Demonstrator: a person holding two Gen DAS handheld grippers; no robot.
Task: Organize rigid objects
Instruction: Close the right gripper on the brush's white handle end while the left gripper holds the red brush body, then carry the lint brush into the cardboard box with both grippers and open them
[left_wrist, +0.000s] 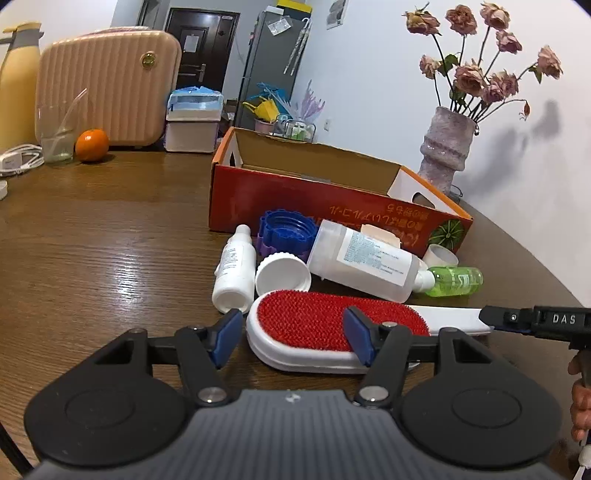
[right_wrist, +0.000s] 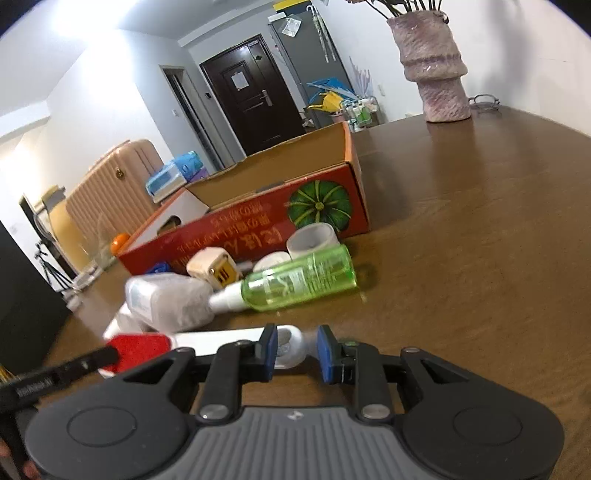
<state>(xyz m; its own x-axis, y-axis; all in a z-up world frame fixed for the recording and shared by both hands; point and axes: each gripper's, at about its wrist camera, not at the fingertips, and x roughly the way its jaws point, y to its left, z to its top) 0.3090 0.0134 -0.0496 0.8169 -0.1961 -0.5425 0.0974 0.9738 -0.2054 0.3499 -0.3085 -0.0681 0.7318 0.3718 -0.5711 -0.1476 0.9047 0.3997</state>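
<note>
A white brush with a red bristle pad (left_wrist: 314, 321) lies on the wooden table, just in front of my open left gripper (left_wrist: 291, 339); its head sits between the two blue pads. Its white handle (right_wrist: 229, 338) runs right, and the handle's end lies between the blue pads of my open right gripper (right_wrist: 295, 350). Behind it lie a small white bottle (left_wrist: 234, 273), a white cap (left_wrist: 282, 275), a large white bottle (left_wrist: 362, 264), a green spray bottle (right_wrist: 299, 282) and a blue lid (left_wrist: 286, 230). An open red cardboard box (left_wrist: 314, 206) stands behind them.
A tape roll (right_wrist: 312, 240) and a beige plug (right_wrist: 214, 269) lie by the box. A vase of dried roses (left_wrist: 445, 147) stands at the back right. An orange (left_wrist: 91, 145), a glass (left_wrist: 57, 138), a cable (left_wrist: 20, 158) and a beige case (left_wrist: 107, 88) are at the back left.
</note>
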